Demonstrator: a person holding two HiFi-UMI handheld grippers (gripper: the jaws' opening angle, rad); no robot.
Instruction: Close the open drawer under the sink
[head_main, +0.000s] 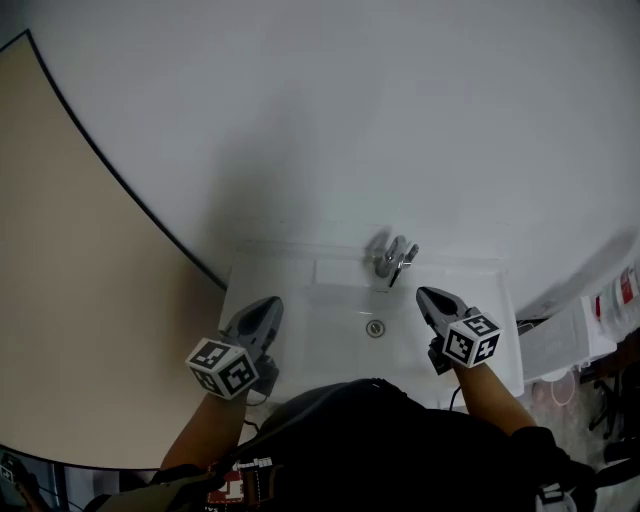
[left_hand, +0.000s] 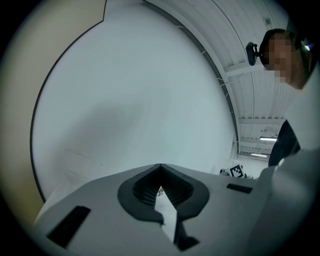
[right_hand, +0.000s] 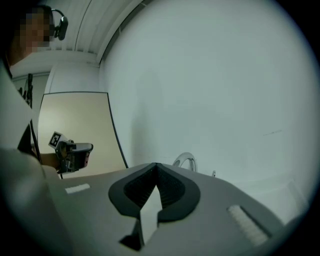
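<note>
Our left tongs (head_main: 271, 304) and right tongs (head_main: 426, 296), both pressed together and empty, flank the drain (head_main: 376, 328) of the sink (head_main: 470, 276) at nine and three o'clock, with the faucet (head_main: 392, 260) at twelve and the wall (head_main: 320, 120) beyond.

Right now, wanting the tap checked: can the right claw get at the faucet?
Probably yes: the right claw, shut and empty, hovers over the sink just beside the faucet, nothing between.
</note>
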